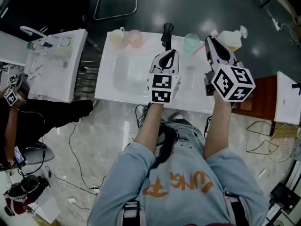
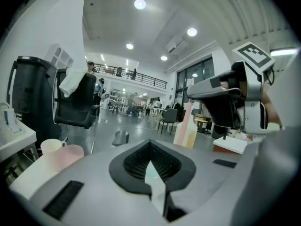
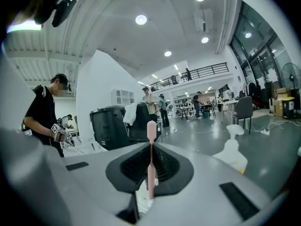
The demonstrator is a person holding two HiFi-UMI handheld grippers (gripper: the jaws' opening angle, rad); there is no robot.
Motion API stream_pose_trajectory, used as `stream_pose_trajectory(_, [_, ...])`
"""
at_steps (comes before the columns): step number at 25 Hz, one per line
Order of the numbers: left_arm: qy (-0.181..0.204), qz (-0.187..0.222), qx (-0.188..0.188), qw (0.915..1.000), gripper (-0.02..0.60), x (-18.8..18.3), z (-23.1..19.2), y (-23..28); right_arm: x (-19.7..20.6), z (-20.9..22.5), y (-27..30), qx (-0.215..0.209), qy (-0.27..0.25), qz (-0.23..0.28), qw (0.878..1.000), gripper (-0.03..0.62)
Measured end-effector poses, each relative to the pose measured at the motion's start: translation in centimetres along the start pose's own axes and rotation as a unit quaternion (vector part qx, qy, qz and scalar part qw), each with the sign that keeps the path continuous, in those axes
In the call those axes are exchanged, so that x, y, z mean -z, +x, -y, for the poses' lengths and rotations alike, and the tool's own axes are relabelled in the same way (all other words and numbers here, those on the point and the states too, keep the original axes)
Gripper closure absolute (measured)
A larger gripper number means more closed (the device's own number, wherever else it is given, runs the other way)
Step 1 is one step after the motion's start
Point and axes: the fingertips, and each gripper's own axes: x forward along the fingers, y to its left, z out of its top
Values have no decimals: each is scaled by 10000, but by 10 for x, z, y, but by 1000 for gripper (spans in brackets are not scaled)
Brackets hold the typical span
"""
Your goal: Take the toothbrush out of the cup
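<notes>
Risk, left: your left gripper point(image 1: 168, 58) hangs over the table point(image 1: 127, 74) with jaws together on nothing. Nothing steadies the green cup point(image 1: 188, 45), so a brush end catching its rim could tip it or drag it.
Risk, right: the hold is on a thin handle only. A twist of your wrist or a slacker squeeze would likely let the brush point(image 3: 151, 171) pivot between the pads or drop.
Risk, far right: a wide swing to that side could knock the bottle point(image 1: 228, 39).
Brush, place: clamped in your right gripper point(image 3: 151, 147). It runs along the line of the jaws, with one end poking out past the tips and the other back toward the camera.
Brush, to cup: from the head view it shows as a pink streak just beside the green cup's right side. You cannot tell whether it is fully clear of the rim.
Mug point(image 1: 116, 36): cream, back left of the table, well apart from both grippers.
Pink cup point(image 1: 135, 37): just beside the mug, on its right.
Left gripper: mid-table, closed and empty, left of the green cup.
Green cup: back of the table, between the two grippers.
Right gripper: closed on the brush, just right of the green cup.
Bottle: pump type, at the back right corner, near the right gripper.
</notes>
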Motion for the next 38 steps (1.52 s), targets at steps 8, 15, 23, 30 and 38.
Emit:
stream_pose_trajectory(8, [-48,-205,468,9987,574,27,80,14,32,74,-71,613,193,-184,9978,557])
stream_pose_trajectory(15, [-54,-440,793,9959,574,54,142,26,69,127,-122,947,468,-497,9932,557])
stream_pose_trajectory(23, [34,-797,971,9921,574,85,181,32,123,165,-150,1064,838,-993,9858,557])
stream_pose_trajectory(30, [-22,-1100,1019,9887,574,112,193,37,180,181,-157,1049,905,-1799,9739,557])
stream_pose_trajectory(38, [-207,-1305,938,9868,574,135,189,44,211,191,-151,994,1171,-2081,9660,557])
